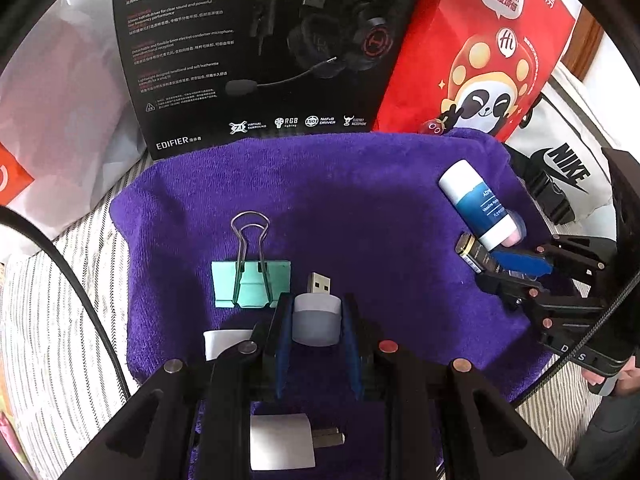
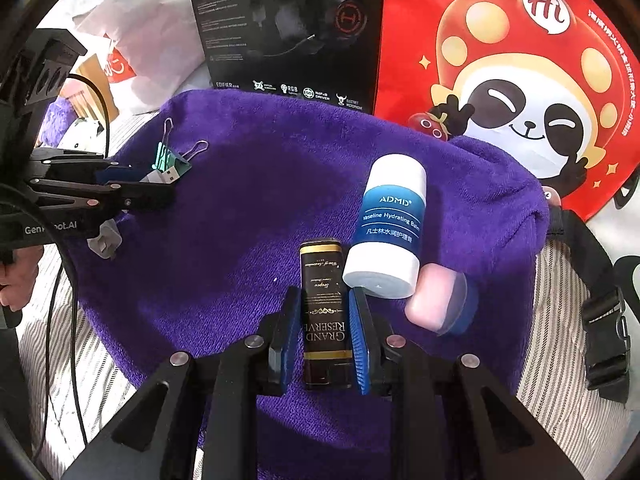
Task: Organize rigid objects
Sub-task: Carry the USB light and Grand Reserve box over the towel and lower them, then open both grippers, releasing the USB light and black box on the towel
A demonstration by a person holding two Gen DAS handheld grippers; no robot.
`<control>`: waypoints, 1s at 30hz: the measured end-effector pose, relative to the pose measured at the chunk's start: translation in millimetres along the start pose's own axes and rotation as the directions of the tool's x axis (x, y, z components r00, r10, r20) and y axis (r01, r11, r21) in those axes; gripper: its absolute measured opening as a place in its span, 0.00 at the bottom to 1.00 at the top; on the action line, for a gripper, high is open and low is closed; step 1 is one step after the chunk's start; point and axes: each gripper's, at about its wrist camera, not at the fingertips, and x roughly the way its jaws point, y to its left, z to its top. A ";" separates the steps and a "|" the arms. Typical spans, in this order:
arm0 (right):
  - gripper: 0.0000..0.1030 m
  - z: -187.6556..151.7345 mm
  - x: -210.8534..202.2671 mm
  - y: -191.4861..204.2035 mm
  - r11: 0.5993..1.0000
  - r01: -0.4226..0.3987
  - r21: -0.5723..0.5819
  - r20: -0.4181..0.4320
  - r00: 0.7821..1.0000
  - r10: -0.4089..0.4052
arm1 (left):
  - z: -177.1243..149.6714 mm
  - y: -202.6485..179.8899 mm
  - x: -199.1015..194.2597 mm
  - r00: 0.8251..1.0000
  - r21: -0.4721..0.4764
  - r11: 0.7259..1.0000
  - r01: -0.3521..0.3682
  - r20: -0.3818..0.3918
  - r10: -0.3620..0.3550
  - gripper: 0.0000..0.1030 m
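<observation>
**Both grippers clamping small items on the purple towel**

Left gripper [image 1: 317,320] is gripping a USB light [image 1: 316,318]: rounded frosted-white plastic body between the blue pads, bare metal plug sticking out forward. Right gripper [image 2: 325,332] is pinching a box [image 2: 325,312], slim, glossy black with gold bands and print, lying lengthwise between ribbed blue pads; the jaws are sitting close on its sides.

Just left of the USB light, a clip [image 1: 251,282] is lying flat, mint-green body with wire loops pointing away. Under the left gripper a charger [image 1: 282,442] is resting, white and blocky, with prongs to the right. Touching the box's far right corner, a balm stick [image 2: 386,226] is lying tilted, smooth white cylinder with a blue label. Beside its near end, a pink cap [image 2: 438,300] with a blue rim is lying on its side.

All of it is sitting on the towel [image 2: 240,240], deep-pile purple terry, spread over striped ribbed cloth [image 2: 560,360]. The towel's middle is lying bare between the two groups.

Along the far edge a black headset carton [image 1: 256,48] and a glossy red bag [image 2: 500,80] are standing, closing that side. A black strap with a buckle [image 2: 604,340] is running along the towel's right edge.
</observation>
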 end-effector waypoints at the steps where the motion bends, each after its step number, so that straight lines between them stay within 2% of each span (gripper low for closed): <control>1: 0.24 -0.3 -0.3 0.0 1.000 0.001 -0.002 0.000 1.000 -0.001 | 0.1 -0.9 -0.3 1.000 0.004 1.000 -0.003 0.002 0.003 0.22; 6: 0.26 -0.6 -0.5 -0.8 1.000 -0.012 -0.001 -0.001 1.000 0.012 | 0.5 -6.3 1.2 1.000 0.035 0.999 0.004 -0.006 -0.004 0.22; 8: 0.33 -1.2 -0.9 -2.2 0.999 -0.036 -0.001 -0.003 0.999 0.036 | 0.1 -6.8 3.8 1.000 0.051 0.999 -0.007 -0.020 0.008 0.22; 13: 0.35 -1.8 -2.0 -3.3 0.999 -0.047 -0.004 -0.015 0.999 0.047 | 0.7 -6.6 7.4 1.000 0.051 0.999 -0.006 -0.023 0.008 0.22; 17: 0.41 -2.0 -4.8 -5.3 0.999 -0.044 -0.003 -0.022 0.999 0.044 | 1.0 -8.1 8.6 1.000 0.054 0.998 -0.012 -0.014 0.013 0.22; 30: 0.43 -4.5 -22.7 -16.7 0.999 -0.033 0.011 0.006 0.999 0.033 | 0.1 -13.6 9.1 0.999 0.093 0.995 -0.035 -0.017 0.037 0.22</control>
